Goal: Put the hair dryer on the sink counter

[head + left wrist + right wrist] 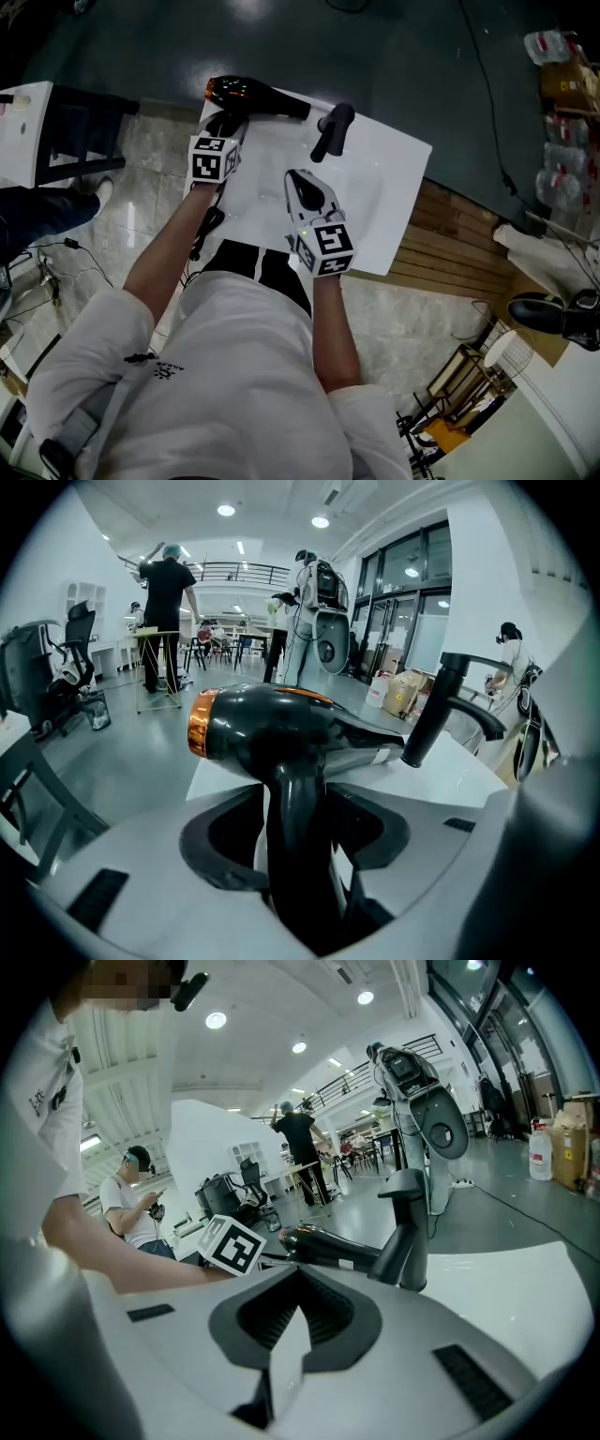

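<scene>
I found no word, number or brand that I could read in any view. The left cube [212, 159] on the left hand-held gripper [228, 120] and the right cube [326, 248] on the right hand-held gripper [300, 183] bore only black-and-white square markers, which were patterns rather than letters. A small dark print [159, 368] sat on the person's white shirt [244, 375], too small for me to make out. The hair dryer [272, 728] carried a pale label [380, 756] on its barrel, blurred past reading. The cardboard boxes [401, 692] by the glass wall showed some marks, but I could not read them either.
</scene>
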The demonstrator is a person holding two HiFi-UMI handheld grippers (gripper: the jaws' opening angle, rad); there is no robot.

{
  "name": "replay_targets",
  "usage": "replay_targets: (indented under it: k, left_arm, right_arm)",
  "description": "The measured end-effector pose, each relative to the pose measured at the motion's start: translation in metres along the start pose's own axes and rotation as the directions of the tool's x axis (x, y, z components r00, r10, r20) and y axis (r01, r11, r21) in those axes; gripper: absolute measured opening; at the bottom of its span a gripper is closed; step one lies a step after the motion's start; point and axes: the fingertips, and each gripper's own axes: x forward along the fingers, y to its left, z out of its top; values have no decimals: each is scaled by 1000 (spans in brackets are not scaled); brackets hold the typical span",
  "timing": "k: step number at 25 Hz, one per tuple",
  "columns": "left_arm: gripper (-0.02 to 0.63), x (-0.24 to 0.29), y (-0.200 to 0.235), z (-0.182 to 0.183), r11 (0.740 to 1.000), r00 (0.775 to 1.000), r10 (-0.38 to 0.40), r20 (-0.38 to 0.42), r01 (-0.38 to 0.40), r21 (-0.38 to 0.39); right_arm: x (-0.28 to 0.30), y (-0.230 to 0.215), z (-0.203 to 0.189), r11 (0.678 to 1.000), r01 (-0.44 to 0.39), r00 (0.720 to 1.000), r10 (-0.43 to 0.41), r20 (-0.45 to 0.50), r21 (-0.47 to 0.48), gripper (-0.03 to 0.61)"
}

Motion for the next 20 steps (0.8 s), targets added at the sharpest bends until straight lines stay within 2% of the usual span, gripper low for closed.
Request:
replay_targets:
  k: [20]
  left_arm:
    - [235,-11,0,0,1000,1000,1,-14,-1,1]
  right_arm:
    - [-2,2,6,1000,-21,1000,21,11,-12,8]
